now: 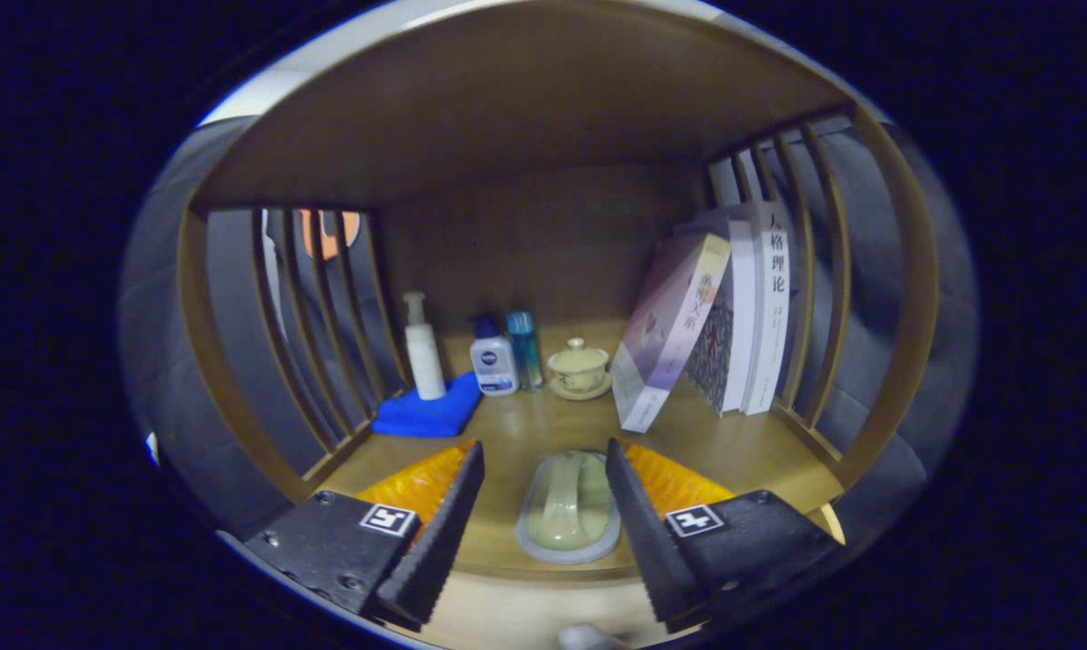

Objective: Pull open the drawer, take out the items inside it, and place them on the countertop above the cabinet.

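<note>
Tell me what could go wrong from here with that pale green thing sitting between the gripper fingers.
The gripper is open, its fingers either side of the pale green item, not pressing it.
1. The item lies close to the countertop's front edge; a nudge on withdrawal could tip it off.
2. Moving deeper risks hitting the lidded cup just beyond.
3. The leaning book to the right could topple if bumped.

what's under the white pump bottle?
The white pump bottle stands on the back edge of a folded blue cloth on the wooden shelf. Whatever lies under the cloth is covered. The gripper fingers are open.
</note>
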Motion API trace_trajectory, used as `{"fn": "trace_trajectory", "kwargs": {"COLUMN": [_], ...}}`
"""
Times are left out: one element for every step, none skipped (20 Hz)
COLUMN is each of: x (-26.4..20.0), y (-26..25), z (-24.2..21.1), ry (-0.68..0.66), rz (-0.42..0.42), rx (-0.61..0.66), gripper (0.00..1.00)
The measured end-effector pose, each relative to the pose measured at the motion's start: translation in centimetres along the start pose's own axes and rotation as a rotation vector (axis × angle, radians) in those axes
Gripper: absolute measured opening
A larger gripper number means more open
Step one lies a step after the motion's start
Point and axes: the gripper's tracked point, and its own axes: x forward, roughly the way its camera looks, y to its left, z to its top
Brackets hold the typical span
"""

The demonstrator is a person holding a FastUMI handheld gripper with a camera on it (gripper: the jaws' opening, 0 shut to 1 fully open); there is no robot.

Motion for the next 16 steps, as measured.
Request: {"fn": "trace_trajectory", "kwargs": {"x": [-1.0,-2.1,-3.3,-4.9,-6.2,-7.4,-8.6,-9.7,-10.8,-11.8,-12.8,-13.8,-14.7,-15.5,-16.3,-16.9], "y": [0.5,0.6,0.7,1.2,1.7,2.0,2.3,2.8,3.4,3.5,3.4,3.1,3.1,2.9,2.7,2.5], "z": [0.3,0.9,1.5,2.0,2.4,2.4,2.3,2.1,1.9,1.4,0.8,0.4,0.0,-0.8,-1.7,-2.7], "ry": [-0.043,-0.095,-0.148,-0.197,-0.239,-0.265,-0.282,-0.303,-0.315,-0.326,-0.347,-0.363,-0.383,-0.394,-0.400,-0.405], "rz": [0.007,-0.001,-0.009,-0.009,-0.008,-0.005,0.002,0.021,0.046,0.054,0.049,0.042,0.036,0.025,0.017,0.006], "rx": [-0.016,-0.033,-0.047,-0.056,-0.057,-0.062,-0.062,-0.052,-0.048,-0.045,-0.037,-0.031,-0.024,-0.026,-0.038,-0.051], "gripper": [1.00,0.99,0.99,0.99,0.99,0.99,0.99,0.99,0.99,0.99,0.99,0.99,0.99,0.99,0.99,0.99]}}
